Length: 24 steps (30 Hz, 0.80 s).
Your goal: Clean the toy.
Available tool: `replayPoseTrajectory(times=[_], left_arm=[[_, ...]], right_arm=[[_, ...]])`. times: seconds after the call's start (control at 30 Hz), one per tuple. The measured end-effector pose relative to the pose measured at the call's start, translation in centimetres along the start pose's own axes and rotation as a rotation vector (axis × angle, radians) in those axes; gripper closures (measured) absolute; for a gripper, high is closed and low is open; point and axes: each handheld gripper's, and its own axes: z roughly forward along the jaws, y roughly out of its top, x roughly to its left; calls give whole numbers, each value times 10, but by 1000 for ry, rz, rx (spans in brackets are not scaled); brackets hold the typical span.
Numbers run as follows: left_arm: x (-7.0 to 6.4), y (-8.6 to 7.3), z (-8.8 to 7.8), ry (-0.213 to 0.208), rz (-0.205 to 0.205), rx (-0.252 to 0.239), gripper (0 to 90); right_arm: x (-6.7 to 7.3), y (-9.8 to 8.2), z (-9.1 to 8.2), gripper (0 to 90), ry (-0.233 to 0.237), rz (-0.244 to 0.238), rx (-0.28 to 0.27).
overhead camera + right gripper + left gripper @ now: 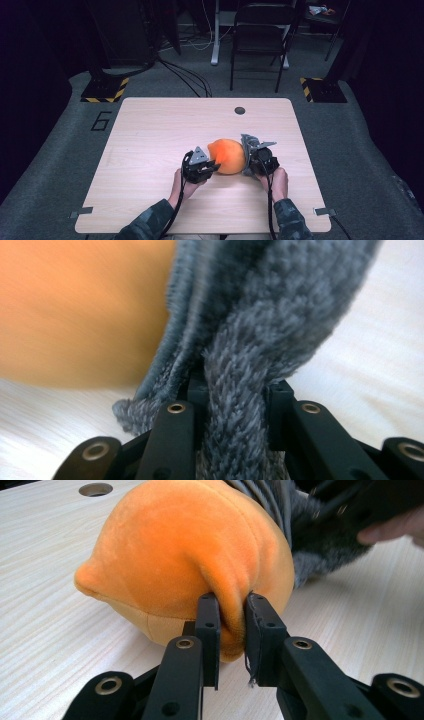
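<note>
Left gripper (232, 615), jaws nearly together, pinches a fold of an orange plush toy (185, 555); toy bulges just ahead of the tips and rests on the wooden table (45, 630). Right gripper (235, 390), on the toy's far side w/ the toy between the two, jaws narrow, clamps a grey knitted fabric (240, 405) that touches the plush. Beyond both, near table's far edge, a round hole (240, 110).
</note>
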Motion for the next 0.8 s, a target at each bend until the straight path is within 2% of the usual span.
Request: replayPoseTrajectory(times=[0.03,0.07,0.13,0.2,0.27,0.3,0.37,0.47,0.53,0.6,0.63,0.67,0.7,0.73,0.8], left_arm=[[-1,-1,0,5,-17,-8,777],[0,-1,0,8,-11,-9,777],[2,-1,0,6,-11,-7,777],[2,-1,-1,8,-5,-2,776],[2,-1,-1,11,-19,-6,775],[2,-1,0,15,-11,-8,775],[1,0,0,21,-8,-9,775],[2,0,-1,10,-4,-2,775],[2,0,-1,9,-8,-5,774],[1,-1,0,10,-4,-9,773],[0,0,-1,4,-4,-1,773],[0,0,0,14,10,2,772],[0,-1,0,13,5,4,771],[1,-2,1,11,1,4,771],[1,-2,0,2,1,3,770]], right_arm=[[-2,-3,6,725,-4,-1,26],[-4,-5,11,723,1,12,52],[-7,-6,13,723,24,34,43],[-8,-2,6,724,13,25,46],[-9,2,-5,725,12,45,21],[-11,4,-11,726,9,38,-10],[-10,11,-27,725,30,39,-71],[2,22,-48,725,74,7,-157],[19,29,-58,725,97,-23,-186],[37,33,-60,724,115,-86,-187],[44,33,-59,723,116,-99,-184],[53,33,-54,722,111,-135,-164],[59,32,-50,722,82,-158,-147],[61,30,-47,722,68,-166,-147],[57,30,-46,722,82,-149,-146]])
